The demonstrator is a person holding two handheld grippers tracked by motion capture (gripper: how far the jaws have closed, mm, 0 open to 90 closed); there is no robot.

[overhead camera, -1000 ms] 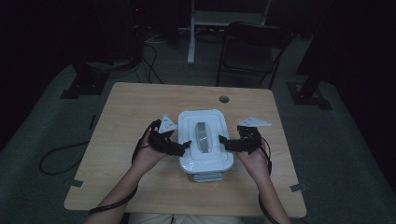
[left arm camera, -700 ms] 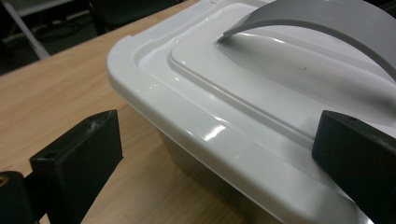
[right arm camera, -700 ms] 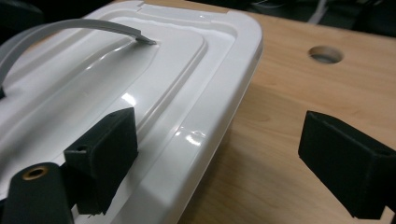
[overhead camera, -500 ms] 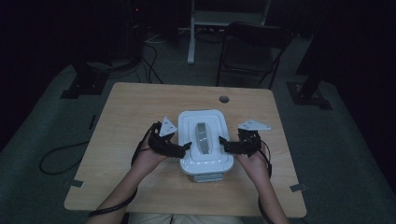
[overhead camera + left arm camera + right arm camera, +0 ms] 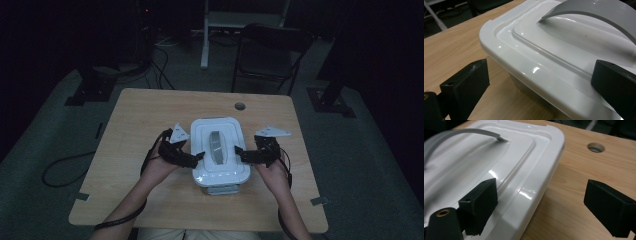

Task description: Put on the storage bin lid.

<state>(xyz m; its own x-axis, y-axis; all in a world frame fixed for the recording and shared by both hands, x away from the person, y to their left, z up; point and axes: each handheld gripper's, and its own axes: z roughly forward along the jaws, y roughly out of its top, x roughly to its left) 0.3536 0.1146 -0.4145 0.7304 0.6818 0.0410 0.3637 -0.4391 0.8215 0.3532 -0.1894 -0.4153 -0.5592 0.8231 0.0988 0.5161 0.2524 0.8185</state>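
Observation:
A white plastic container (image 5: 218,150) with a lid and a flat grey handle (image 5: 217,146) stands mid-table. My left gripper (image 5: 197,157) is open at the lid's left edge. In the left gripper view the white lid rim (image 5: 529,67) runs between the two black jaws of the left gripper (image 5: 540,85), one jaw over the lid and one beside the box. My right gripper (image 5: 239,152) is open at the right edge. In the right gripper view the right gripper (image 5: 544,206) straddles the lid rim (image 5: 534,192) the same way. The box's contents are hidden.
The wooden table (image 5: 150,115) has a round cable hole (image 5: 240,106) behind the container, also in the right gripper view as the hole (image 5: 595,147). A dark chair (image 5: 270,50) stands beyond the far edge. Cables lie on the floor at the left.
Both grippers have edged slightly inward to the lid's side rims. The container has stayed where it was.

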